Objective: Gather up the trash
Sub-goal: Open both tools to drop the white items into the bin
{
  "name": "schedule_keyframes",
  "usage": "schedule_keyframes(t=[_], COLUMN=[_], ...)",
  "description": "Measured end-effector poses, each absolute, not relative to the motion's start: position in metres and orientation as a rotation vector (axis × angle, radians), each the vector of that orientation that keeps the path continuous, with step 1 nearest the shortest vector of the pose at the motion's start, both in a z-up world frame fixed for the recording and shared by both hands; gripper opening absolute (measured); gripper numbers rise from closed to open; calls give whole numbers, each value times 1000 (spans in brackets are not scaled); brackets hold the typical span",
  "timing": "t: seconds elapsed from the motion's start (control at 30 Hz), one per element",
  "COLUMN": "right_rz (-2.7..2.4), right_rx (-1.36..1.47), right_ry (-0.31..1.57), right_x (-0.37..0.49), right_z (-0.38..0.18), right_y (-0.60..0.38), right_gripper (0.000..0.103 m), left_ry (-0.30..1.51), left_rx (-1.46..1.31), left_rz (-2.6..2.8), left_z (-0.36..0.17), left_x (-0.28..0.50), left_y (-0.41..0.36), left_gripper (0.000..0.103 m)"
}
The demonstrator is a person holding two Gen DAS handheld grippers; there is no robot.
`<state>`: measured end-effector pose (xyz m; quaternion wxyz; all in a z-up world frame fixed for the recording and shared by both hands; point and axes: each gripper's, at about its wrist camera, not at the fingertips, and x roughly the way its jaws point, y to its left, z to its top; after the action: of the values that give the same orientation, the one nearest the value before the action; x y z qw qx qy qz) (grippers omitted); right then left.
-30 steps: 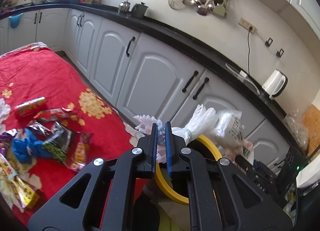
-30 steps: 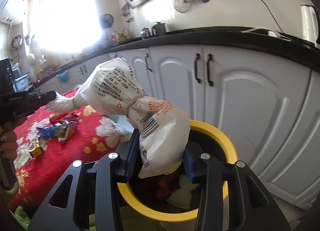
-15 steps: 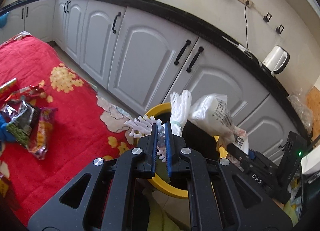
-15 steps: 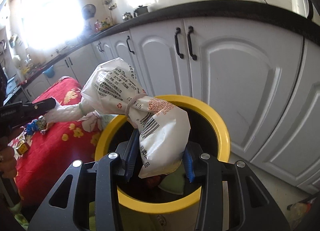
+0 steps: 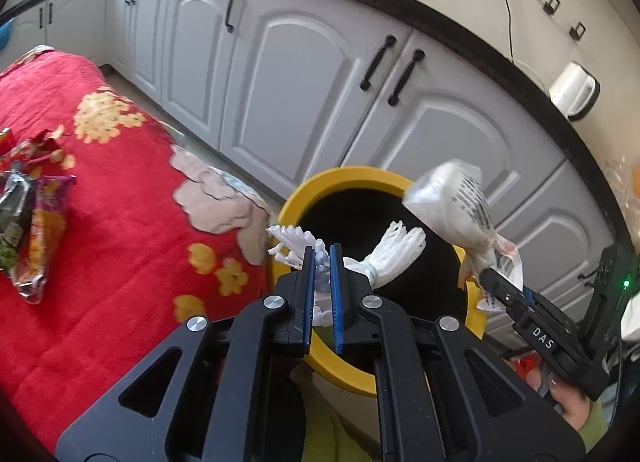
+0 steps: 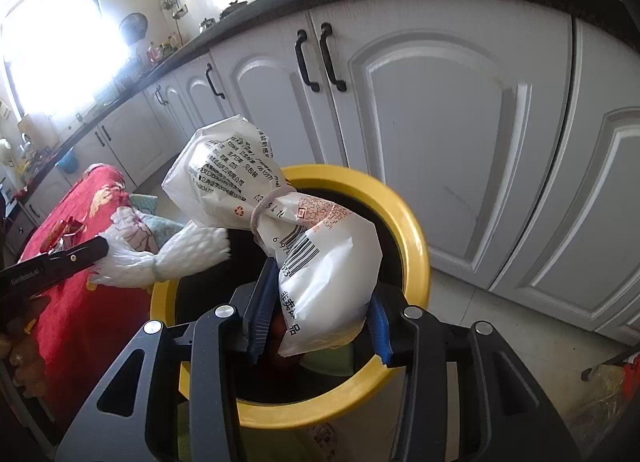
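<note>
Trash now hangs over the yellow bin [image 6: 404, 218], carried in from beside it: left gripper [image 5: 322, 262] clamps a white fringed wrapper [image 5: 384, 258], right gripper [image 6: 316, 318] clamps a printed bag [image 6: 324, 262]; release looks next.

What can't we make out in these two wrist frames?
- Contents of the yellow-rimmed black bin: right wrist view, hidden by the white printed plastic bag in the right gripper.
- White crinkled plastic bundle's pinched end: left wrist view, inside the left gripper.
- Snack wrappers on the red floral cloth: cut off at the left edge.
</note>
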<state>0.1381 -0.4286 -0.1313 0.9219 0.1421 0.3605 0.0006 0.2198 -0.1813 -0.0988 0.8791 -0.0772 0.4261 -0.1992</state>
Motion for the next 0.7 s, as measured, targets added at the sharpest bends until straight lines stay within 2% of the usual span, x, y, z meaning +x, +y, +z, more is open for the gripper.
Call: schedule_keyframes(t=[0.2, 0.3, 0.37, 0.5, 0.57, 0.63, 0.7], right_rz=[10, 22, 26, 23, 24, 21, 22], right_rx=[287, 283, 276, 273, 269, 260, 255], right_ry=[748, 758, 757, 748, 741, 727, 709], right_x=[142, 143, 143, 141, 140, 139, 136], right_z=[-137, -140, -140, -138, -136, -133, -129], right_y=[-423, -419, -418, -416, -416, -414, -412], right_gripper=[44, 55, 58, 66, 68, 71, 75], left_ry=[900, 906, 912, 900, 889, 872, 854], left_rx=[-140, -139, -145, -152, -156, -163, -167], left_rz=[-437, -432, -428, -415, -408, -401, -390], left_z=[-107, -110, -111, -109, -106, -102, -96], left_x=[219, 220, 222, 219, 218, 215, 212], left_y=[-192, -192, -190, -185, -181, -176, -170], left_gripper=[4, 8, 24, 39, 58, 68, 85])
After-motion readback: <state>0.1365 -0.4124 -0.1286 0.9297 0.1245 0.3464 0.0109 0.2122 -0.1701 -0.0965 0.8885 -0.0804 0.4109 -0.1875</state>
